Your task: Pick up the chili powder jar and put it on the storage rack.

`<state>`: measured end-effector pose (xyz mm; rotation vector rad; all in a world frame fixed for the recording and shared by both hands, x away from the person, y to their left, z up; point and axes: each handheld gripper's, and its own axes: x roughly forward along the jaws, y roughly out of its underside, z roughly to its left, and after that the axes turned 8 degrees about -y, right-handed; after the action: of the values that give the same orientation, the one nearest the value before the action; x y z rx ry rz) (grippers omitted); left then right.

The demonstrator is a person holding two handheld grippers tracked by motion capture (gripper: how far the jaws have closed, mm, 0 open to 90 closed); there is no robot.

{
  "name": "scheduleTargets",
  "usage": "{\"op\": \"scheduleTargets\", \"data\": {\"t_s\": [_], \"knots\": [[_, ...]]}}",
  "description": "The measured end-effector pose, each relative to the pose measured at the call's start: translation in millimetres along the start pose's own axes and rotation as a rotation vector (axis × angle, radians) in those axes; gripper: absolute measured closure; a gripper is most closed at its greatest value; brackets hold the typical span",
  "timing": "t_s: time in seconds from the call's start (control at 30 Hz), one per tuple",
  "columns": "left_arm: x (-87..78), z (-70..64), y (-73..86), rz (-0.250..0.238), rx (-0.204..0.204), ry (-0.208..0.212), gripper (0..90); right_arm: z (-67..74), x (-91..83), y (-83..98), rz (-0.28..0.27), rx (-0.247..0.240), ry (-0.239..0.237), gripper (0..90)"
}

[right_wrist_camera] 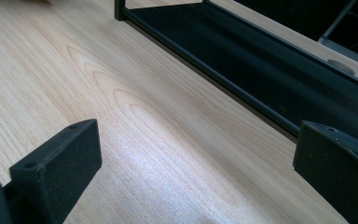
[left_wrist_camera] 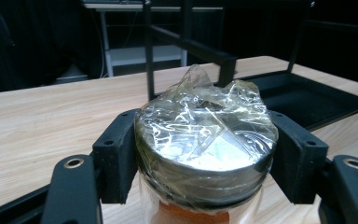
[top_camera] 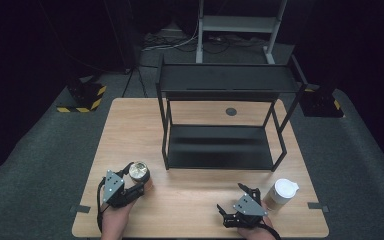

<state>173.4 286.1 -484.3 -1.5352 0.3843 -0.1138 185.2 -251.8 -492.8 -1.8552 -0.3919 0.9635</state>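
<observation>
A jar [top_camera: 140, 173] with a shiny metal lid wrapped in clear film [left_wrist_camera: 205, 140] stands near the table's front left. My left gripper [top_camera: 132, 183] is shut on it, both black pads pressing the lid's sides [left_wrist_camera: 117, 156]. Orange contents show below the lid. My right gripper [top_camera: 235, 198] rests low at the front right with its jaws wide apart and nothing between them [right_wrist_camera: 191, 158]. A white lidded paper cup [top_camera: 281, 192] stands just right of the right gripper, apart from it.
A black two-tier metal shelf rack [top_camera: 220, 117] stands on the wooden table [top_camera: 130, 130] at centre back; its lower tray [right_wrist_camera: 270, 70] lies ahead of the right gripper. A small grey disc [top_camera: 231, 111] sits behind the rack.
</observation>
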Motion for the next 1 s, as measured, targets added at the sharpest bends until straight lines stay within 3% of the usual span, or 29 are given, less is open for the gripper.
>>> {"op": "scheduleTargets", "data": {"t_s": [1.0], "knots": [[12.7, -32.8, -13.0, -0.012, 0.029, 0.148, 33.3, -0.7, 0.5, -0.6, 0.003, 0.007, 0.0, 0.0]]}}
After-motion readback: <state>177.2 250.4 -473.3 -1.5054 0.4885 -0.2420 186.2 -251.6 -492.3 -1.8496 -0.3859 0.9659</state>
